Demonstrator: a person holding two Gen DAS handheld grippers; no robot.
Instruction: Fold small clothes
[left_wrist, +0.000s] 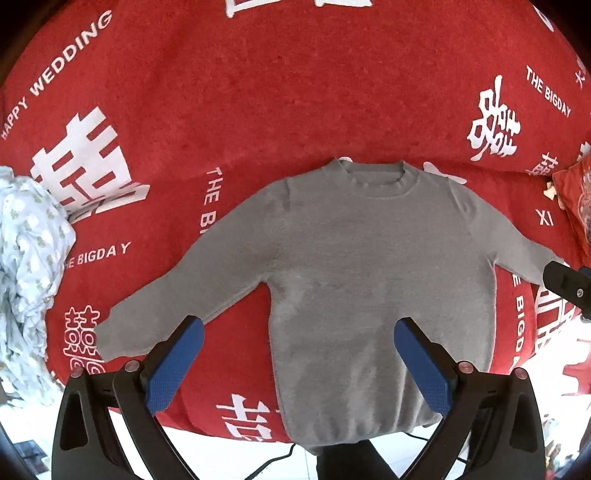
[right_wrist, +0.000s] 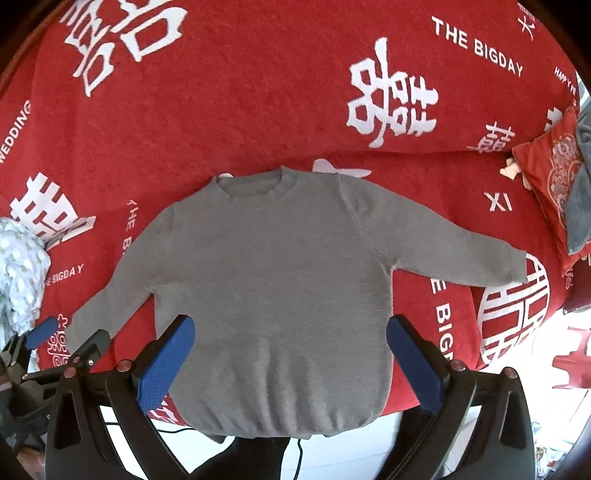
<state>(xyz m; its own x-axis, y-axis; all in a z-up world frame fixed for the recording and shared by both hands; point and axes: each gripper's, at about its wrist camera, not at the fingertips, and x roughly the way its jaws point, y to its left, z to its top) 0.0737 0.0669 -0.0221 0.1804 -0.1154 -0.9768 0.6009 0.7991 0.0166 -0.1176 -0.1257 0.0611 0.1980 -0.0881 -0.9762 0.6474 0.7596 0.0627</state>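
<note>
Showing only rightward: grey cloth (right_wrist: 581, 184) draping cushion (right_wrist: 550, 184).

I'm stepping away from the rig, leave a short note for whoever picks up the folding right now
Left claw: open, empty, hovering over the sweater's lower left side.
Right claw: open, empty, over the sweater's lower middle.
Grey sweater: flat on the red blanket, face up, both sleeves spread out, hem hanging at the near edge.
Crumpled white patterned garment: at the far left, untouched.
Done: the sweater is laid out.
Left: no fold made yet; probably sleeves in first, then the body.
</note>
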